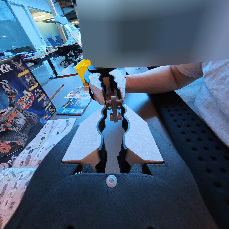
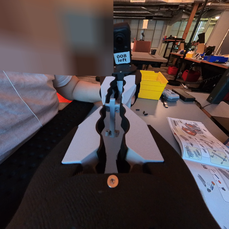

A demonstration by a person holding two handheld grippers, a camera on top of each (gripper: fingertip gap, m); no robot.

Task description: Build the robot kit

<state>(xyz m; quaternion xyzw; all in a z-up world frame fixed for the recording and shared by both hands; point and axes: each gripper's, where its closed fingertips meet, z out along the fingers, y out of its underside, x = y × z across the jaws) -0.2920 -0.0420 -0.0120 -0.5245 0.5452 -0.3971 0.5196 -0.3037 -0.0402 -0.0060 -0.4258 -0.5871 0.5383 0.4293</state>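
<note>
Two claws faced each other above the grey table (image 2: pixel 161 111), tip to tip, with one grey plastic beam assembly (image 1: pixel 114 109) spanning the gap between them. The left claw (image 1: pixel 114 109) had its two white fingers (image 1: pixel 86 136) drawn in on the near end of the assembly, at the pair of short cross connectors visible there. In the right wrist view, the right claw (image 2: pixel 112 107) was clamped on the opposite end of the same assembly (image 2: pixel 112 119), at a second pair of cross connectors; the long beam lay lengthwise in the channel between its fingers (image 2: pixel 85 140). The assembly was held clear of the table surface. One yellow bin (image 2: pixel 152 85) stood just behind the left claw. Three small black pins (image 2: pixel 143 112) lay loose on the table near the bin. One grey controller (image 2: pixel 171 95) with a cable lay beside the bin, and one flat black box (image 2: pixel 183 94) lay just past it. One open instruction booklet (image 2: pixel 198 140) lay to the right of the right claw. In the left wrist view, one large kit box (image 1: pixel 21 109) stood at the left, with one closed blue booklet (image 1: pixel 74 107) lying flat beyond it. One bare forearm (image 1: pixel 154 80) reached in behind the right claw.
</note>
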